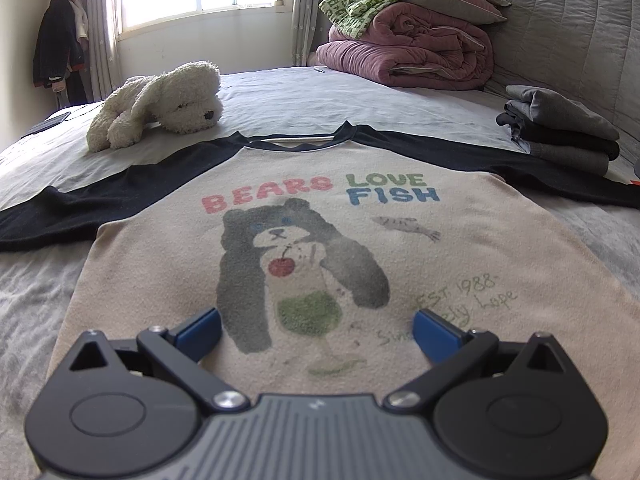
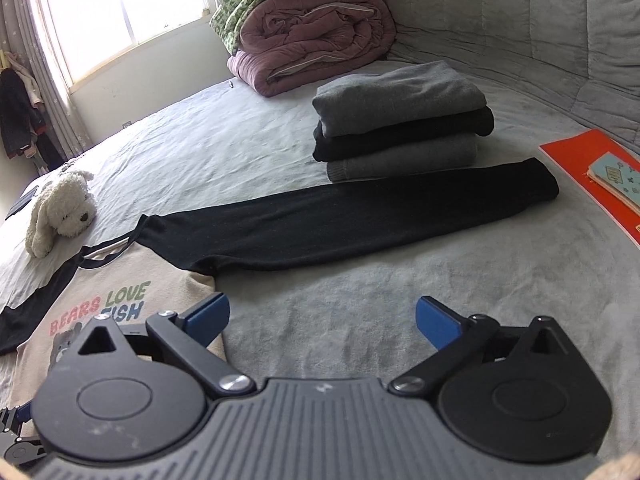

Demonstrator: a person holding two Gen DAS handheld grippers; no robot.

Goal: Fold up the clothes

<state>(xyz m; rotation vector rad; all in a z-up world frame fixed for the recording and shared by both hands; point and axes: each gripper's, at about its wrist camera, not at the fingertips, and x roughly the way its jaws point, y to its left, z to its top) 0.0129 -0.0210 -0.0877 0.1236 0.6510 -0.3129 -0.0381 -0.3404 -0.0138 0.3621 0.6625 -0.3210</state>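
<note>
The left gripper [image 1: 316,330] is being held with its jaws spread wide above the printed chest of the raglan shirt [image 1: 320,240], nothing between its blue pads [image 1: 200,330]. The right gripper [image 2: 322,322] is likewise being held wide open and empty, over the grey bedspread [image 2: 320,320] beside the shirt's edge. The shirt is being displayed flat, face up, its black right sleeve [image 2: 340,224] stretched out just before a stack of folded clothes [image 2: 400,120]. A plush dog [image 1: 160,104] is lying beyond the collar.

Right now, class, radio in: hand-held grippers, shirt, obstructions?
Left hand-held gripper open over beige bear-print raglan shirt. Right hand-held gripper open, empty. Shirt flat, unfolded. Folded grey-black clothes stack beside the black sleeve.
</note>
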